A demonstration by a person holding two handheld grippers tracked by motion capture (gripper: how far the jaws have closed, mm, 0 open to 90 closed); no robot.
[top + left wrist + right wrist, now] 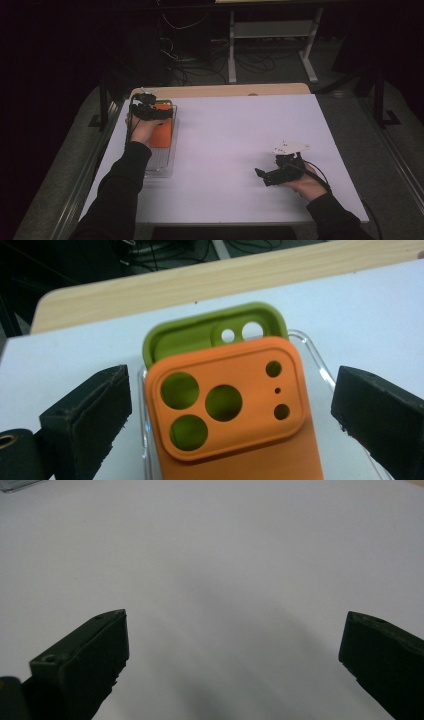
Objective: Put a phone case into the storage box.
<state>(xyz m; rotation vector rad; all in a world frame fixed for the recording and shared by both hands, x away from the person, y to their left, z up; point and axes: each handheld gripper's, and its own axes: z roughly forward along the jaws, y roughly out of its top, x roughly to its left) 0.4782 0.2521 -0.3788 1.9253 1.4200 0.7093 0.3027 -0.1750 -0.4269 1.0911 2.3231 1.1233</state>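
Orange case (235, 405): lies flat in the clear tray (320, 365), at the left of the table (240, 140) in the high view. Its long side runs from near edge to far edge, camera holes at the far end.
Green case (200, 332): under the orange one, peeking out at the far end.
Left gripper (230, 405): jaws spread wide on both sides of the orange case, not touching it.
Right gripper (235, 645): jaws spread wide over bare table, lower right in the high view.
Hard to see: the orange case's near end is cut off.

Orange case (235, 415) lower end cut off.
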